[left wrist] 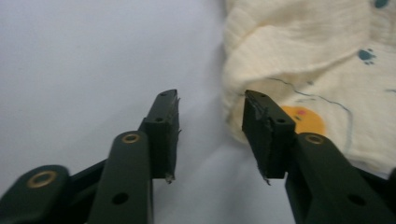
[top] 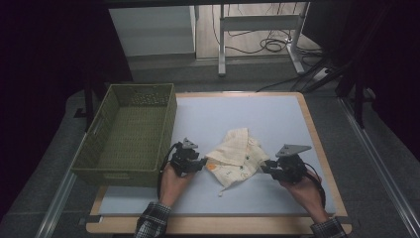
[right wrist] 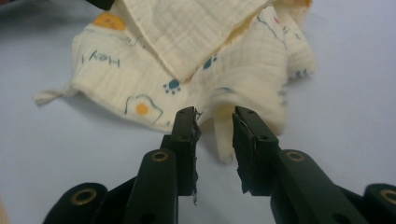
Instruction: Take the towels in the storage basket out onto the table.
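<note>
On our left stands the green basket (top: 124, 134), empty. Our left gripper (top: 200, 164) is parted at the cream cloth (top: 236, 153) lying mid-table — we should slide one jaw under its edge. Our right gripper (top: 266, 167), narrowly parted, straddles a hanging fold — close squarely. Nothing blocks us.

Black claws (left wrist: 211, 135) with brass rivets, grey top plates, plaid sleeves (top: 153, 220).

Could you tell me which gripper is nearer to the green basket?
Left. The left gripper sits just beside the green basket; the right gripper is beyond the cloth.
</note>
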Demonstrator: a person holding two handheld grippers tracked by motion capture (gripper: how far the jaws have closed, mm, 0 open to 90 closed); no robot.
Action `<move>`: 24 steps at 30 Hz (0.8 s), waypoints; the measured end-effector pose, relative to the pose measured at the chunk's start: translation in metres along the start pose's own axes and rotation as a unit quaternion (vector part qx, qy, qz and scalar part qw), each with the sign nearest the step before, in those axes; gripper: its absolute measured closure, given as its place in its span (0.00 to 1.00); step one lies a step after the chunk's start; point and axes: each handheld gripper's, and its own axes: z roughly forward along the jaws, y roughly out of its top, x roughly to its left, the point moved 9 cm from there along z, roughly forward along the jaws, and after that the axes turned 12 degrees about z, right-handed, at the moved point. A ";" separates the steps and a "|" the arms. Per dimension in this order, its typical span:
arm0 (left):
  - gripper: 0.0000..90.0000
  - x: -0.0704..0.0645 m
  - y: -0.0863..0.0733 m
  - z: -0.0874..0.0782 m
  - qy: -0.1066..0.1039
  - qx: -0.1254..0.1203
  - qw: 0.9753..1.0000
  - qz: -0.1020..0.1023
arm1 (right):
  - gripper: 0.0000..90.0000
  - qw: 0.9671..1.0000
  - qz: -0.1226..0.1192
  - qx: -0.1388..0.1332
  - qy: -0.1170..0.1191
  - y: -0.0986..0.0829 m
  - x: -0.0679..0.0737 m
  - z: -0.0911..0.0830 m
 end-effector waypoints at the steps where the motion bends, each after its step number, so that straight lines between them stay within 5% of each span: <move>1: 0.60 -0.002 0.002 -0.003 0.003 -0.003 1.000 0.004 | 0.77 1.000 0.001 -0.001 -0.003 -0.002 -0.002 -0.005; 8: 0.58 -0.022 0.034 -0.009 -0.023 -0.028 0.999 0.035 | 0.77 0.999 0.025 -0.016 -0.027 0.000 -0.028 -0.023; 14: 0.57 -0.051 0.061 0.020 -0.063 -0.020 0.995 0.079 | 0.77 0.998 0.045 -0.022 -0.034 0.015 -0.048 -0.009; 19: 0.55 -0.072 0.068 0.053 -0.086 -0.001 0.991 0.105 | 0.77 0.997 0.064 -0.018 -0.036 0.021 -0.060 0.014; 24: 0.64 -0.075 0.060 0.070 -0.059 0.017 0.990 0.127 | 0.77 0.997 0.072 -0.007 -0.029 0.015 -0.061 0.029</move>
